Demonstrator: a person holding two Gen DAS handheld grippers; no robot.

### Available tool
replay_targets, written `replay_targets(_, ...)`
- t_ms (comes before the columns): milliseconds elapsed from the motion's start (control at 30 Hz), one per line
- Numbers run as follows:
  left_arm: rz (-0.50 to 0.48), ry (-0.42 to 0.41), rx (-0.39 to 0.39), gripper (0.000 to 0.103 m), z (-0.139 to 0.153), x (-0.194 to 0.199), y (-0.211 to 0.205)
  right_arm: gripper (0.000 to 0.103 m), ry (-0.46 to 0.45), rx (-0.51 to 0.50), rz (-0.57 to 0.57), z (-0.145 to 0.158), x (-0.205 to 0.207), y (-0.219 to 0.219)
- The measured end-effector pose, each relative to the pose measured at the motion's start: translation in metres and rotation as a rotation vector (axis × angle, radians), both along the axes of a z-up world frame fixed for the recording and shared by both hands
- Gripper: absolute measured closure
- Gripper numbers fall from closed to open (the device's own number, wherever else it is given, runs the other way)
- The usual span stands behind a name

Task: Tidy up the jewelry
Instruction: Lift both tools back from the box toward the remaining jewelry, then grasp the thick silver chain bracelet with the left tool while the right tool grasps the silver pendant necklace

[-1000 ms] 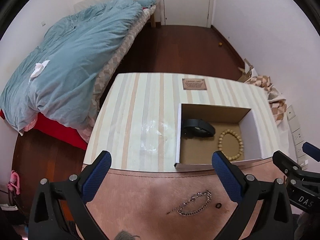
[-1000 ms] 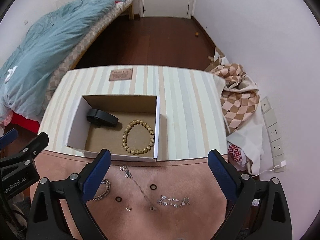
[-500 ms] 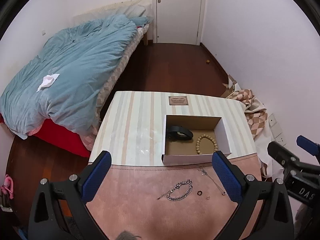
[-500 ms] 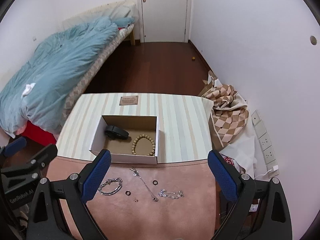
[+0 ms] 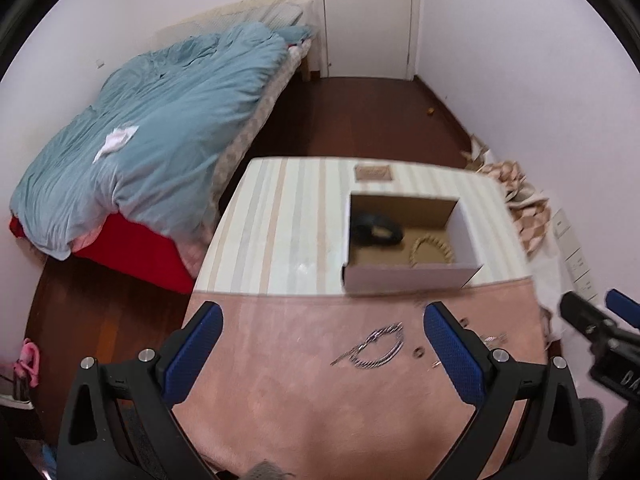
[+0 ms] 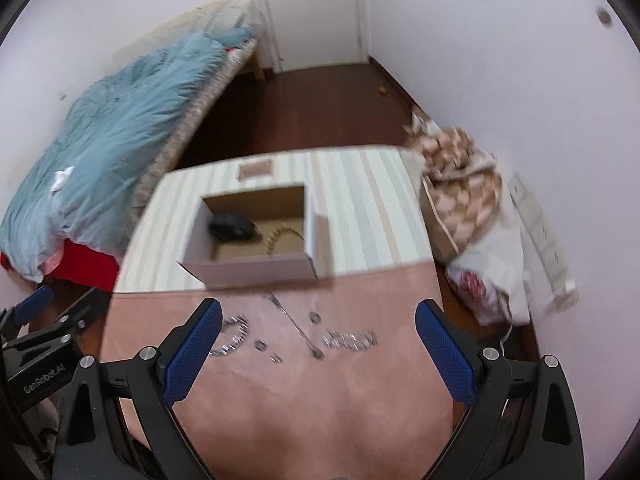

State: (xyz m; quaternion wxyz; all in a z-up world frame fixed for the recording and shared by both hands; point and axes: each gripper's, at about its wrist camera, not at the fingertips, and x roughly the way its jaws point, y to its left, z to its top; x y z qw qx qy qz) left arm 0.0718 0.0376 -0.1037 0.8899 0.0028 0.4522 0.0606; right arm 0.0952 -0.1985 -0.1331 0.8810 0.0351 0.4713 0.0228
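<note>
An open cardboard box [image 5: 408,278] [image 6: 256,270] stands on the striped table and holds a black band [image 5: 374,230] [image 6: 232,228] and a wooden bead bracelet [image 5: 432,250] [image 6: 282,236]. On the pink mat [image 5: 304,376] [image 6: 320,400] in front of it lie a silver chain bracelet [image 5: 372,350] [image 6: 232,336], a thin necklace [image 6: 294,326], a crystal bracelet [image 6: 351,339] and small rings [image 6: 315,317]. My left gripper [image 5: 324,354] hangs open above the mat, left of the chain. My right gripper [image 6: 318,350] is open above the jewelry. Both hold nothing.
A bed with a blue duvet [image 5: 152,136] fills the left. A checkered cloth and bags [image 6: 464,184] lie on the floor right of the table. Wall sockets [image 6: 540,232] sit low on the right wall. A door [image 5: 368,16] is at the back.
Both grippers rose away from the table over the last second, and now have dropped and tilted closer again. The view is blurred by motion. The jewelry has not moved.
</note>
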Motion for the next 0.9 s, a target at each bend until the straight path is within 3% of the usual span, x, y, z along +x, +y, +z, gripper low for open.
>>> replay_targets(100,0.007,0.059,0.033,0.0,-0.032,-0.001,0.0,0.006,0.066,0.029,-0.035,-0.037,-0.001,-0.016)
replay_targets(167,0.017,0.106,0.052,0.0,-0.054,-0.001,0.001,0.026,0.115,0.075,-0.042,-0.064,-0.001,-0.025)
replay_targets(233,0.025,0.149,0.064,0.0,-0.074,0.001,0.002,0.037,0.163,0.104,-0.031,-0.091,0.001,-0.028)
replay_targets(433,0.045,0.24,0.082,0.0,-0.114,0.006,0.01,0.057,0.191,0.111,0.039,-0.146,0.006,-0.009)
replay_targets(600,0.056,0.283,0.062,0.0,-0.132,0.011,0.019,0.059,0.164,0.082,0.077,-0.165,0.015,0.012)
replay_targets(733,0.051,0.297,0.016,0.001,-0.138,0.016,0.022,0.089,0.137,0.026,0.105,-0.175,0.019,0.026)
replay_targets(900,-0.006,0.294,-0.06,0.001,-0.139,0.028,0.016,0.091,0.135,0.045,0.076,-0.174,0.021,0.022)
